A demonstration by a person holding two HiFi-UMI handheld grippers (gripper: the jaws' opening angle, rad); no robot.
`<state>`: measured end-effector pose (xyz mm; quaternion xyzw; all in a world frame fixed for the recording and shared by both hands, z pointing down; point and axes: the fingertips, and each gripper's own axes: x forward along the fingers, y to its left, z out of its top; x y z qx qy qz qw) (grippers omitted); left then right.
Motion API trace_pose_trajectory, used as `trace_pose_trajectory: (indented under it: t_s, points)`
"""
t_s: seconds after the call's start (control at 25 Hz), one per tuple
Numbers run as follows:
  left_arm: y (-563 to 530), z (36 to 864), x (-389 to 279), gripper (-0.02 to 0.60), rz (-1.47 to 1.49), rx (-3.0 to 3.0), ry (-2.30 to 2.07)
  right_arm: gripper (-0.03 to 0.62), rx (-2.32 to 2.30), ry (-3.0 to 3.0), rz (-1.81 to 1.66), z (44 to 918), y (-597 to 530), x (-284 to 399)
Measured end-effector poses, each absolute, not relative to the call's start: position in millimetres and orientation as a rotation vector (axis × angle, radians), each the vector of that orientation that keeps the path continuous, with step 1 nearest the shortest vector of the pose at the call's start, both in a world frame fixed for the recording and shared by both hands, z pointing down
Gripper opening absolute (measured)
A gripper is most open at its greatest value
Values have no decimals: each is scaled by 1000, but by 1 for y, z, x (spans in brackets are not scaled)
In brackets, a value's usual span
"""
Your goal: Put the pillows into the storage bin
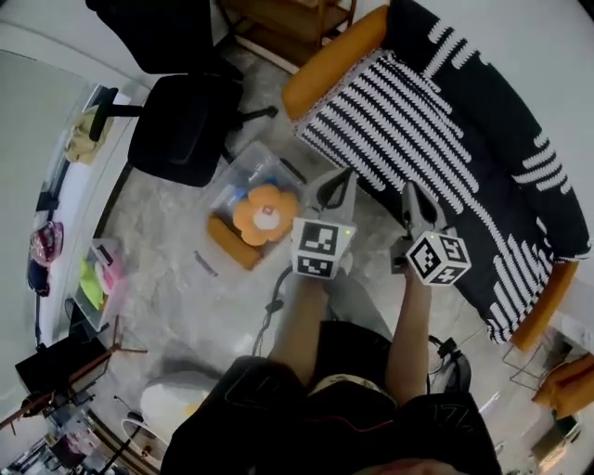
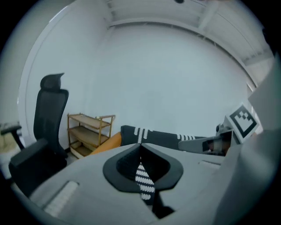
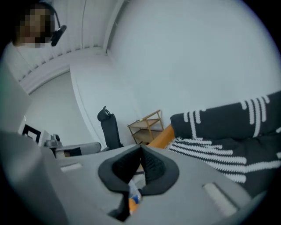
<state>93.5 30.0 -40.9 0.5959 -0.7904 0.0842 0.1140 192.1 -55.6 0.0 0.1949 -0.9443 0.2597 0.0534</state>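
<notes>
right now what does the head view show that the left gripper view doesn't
Only the head view: the storage bin on the floor with the flower pillow in it, and the person's arms. Only the left gripper view: the ceiling edge, and the left gripper up close, fingers shut. Both: the office chair, striped sofa and wooden shelf.

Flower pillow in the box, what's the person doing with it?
A person holds a gripper in each hand. The left gripper and right gripper are both shut and empty, held up beside the striped sofa. The flower pillow already lies in the clear storage bin on the floor, untouched.
</notes>
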Motion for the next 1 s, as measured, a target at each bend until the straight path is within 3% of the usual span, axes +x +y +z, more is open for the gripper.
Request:
trace_pose_trajectory:
  t_s: [0.32,0.64,0.8,1.0]
  points:
    - [-23,-113,114,10,377,1975,-2376,3,758,-2968,390,-86,-108,222]
    - [-72,-140,81,11,384,2079,-2499,3,992,-3040,265,-97,-164,235]
    - [-108,-108,67,11,417,2118,-2504,3,1058,-3073,275,-72,-195,228]
    - [-124,-109,91,11,423,2157,-2504,3,1097,-3071,206,-77,-203,252]
